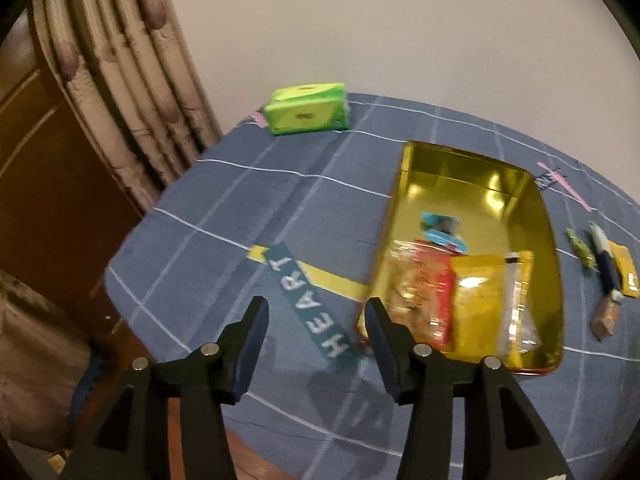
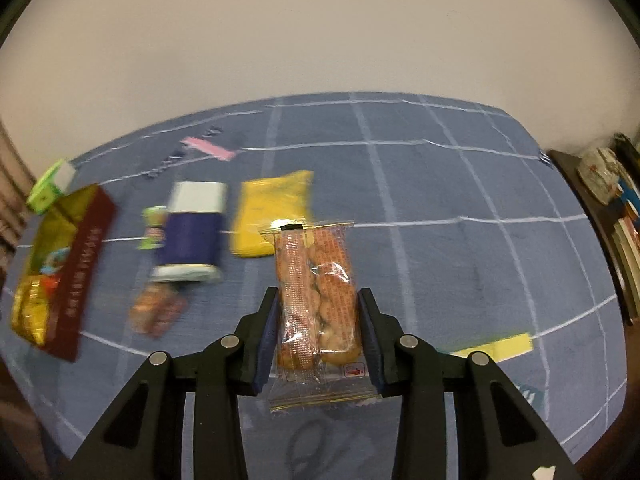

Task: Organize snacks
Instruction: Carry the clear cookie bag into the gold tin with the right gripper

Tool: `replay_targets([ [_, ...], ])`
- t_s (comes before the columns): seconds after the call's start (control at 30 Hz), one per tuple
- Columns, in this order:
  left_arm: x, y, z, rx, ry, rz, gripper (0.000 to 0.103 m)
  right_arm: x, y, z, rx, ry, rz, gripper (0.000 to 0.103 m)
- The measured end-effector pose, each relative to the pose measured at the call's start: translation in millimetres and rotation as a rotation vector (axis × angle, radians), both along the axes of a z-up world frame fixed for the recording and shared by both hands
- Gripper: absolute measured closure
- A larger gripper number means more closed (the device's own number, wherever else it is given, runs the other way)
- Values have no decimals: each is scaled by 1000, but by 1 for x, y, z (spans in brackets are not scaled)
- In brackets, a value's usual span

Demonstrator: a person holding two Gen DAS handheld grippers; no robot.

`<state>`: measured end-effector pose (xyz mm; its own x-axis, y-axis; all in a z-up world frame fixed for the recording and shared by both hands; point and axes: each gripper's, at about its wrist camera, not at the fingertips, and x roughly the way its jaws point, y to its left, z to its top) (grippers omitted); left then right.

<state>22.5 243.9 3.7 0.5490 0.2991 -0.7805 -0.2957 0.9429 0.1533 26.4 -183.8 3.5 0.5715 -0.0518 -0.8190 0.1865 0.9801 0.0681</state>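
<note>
Your right tool (image 2: 318,336) is clamped on the cracker pack (image 2: 316,296), pinching it by its long sides so it sticks straight out past the tips and hangs clear of the table (image 2: 460,184), probably so it'll slide into the tin (image 1: 476,176) flat. Your left tool (image 1: 316,320) is spread apart with nothing in it, hovering right at the tin's near-left corner. The other snacks (image 2: 192,232) sit in a row toward the table's left edge, between you and the tin.
</note>
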Motion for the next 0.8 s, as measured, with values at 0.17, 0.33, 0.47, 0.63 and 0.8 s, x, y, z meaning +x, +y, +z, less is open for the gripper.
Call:
replay_targets([
  [0.17, 0, 22, -1, -59, 4, 68, 52, 3, 64, 21, 7, -17, 120, 68],
  [0.33, -2, 34, -2, -69, 9, 111, 52, 8, 130, 26, 14, -5, 242, 68],
  [0.47, -3, 42, -4, -88, 21, 138, 51, 13, 182, 22, 2, 10, 331, 68],
  [0.63, -4, 50, -2, -96, 15, 168, 51, 19, 226, 15, -22, 29, 404, 68],
  [0.8, -5, 56, 2, -106, 2, 167, 51, 24, 255, 7, -43, 50, 433, 68],
])
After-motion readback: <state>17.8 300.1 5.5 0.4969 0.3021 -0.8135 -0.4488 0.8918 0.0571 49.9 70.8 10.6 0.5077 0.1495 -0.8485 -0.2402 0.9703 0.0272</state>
